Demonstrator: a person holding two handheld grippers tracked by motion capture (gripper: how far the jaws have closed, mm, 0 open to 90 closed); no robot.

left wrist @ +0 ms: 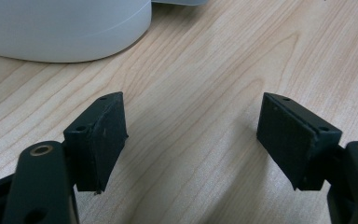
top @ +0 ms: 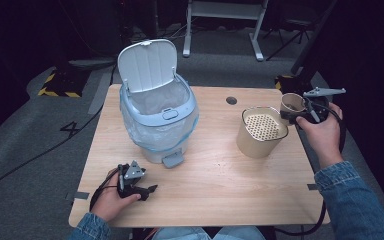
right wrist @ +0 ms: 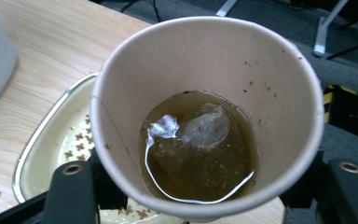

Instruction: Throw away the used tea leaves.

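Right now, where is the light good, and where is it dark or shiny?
High view: the table is evenly lit, the room behind nearly black. Right gripper view: sharp, with a bright glint on the liquid in the paper cup. Left gripper view: soft shadow under the left tongs.

a table point(top: 215, 185) sits mid-frame. a bin point(top: 158, 120) stands at its centre left, a container point(top: 261, 132) at centre right. a cup point(top: 292, 104), just right of the container, holds liquid with a tea bag point(right wrist: 207, 128).
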